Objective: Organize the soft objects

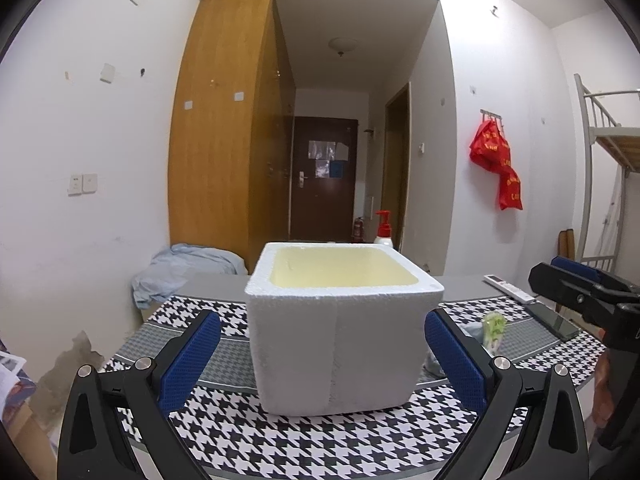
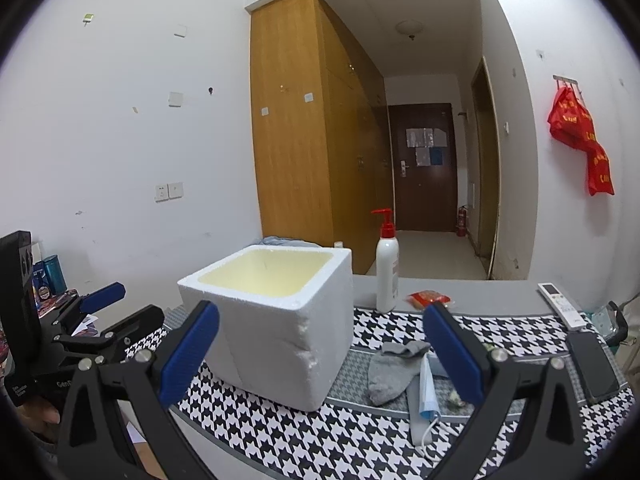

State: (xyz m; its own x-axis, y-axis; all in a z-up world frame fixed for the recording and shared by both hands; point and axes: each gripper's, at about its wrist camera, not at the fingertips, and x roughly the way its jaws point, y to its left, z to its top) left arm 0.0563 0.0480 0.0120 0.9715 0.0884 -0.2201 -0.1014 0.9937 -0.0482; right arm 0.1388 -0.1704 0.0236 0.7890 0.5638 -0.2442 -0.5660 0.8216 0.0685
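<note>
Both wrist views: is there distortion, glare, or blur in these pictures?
Left wrist view: strong fisheye bending, the wardrobe bows, the corners are black; the foam box looks sharp, under soft even light. Right wrist view: the same bending and dark corners; the sock is sharp, the phone shows faint glare.

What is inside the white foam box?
Only the yellowish inner walls of the box show from both wrist views; nothing sticks up above its rim. The bottom is hidden by the front wall, so anything lying low inside cannot be seen.
</note>
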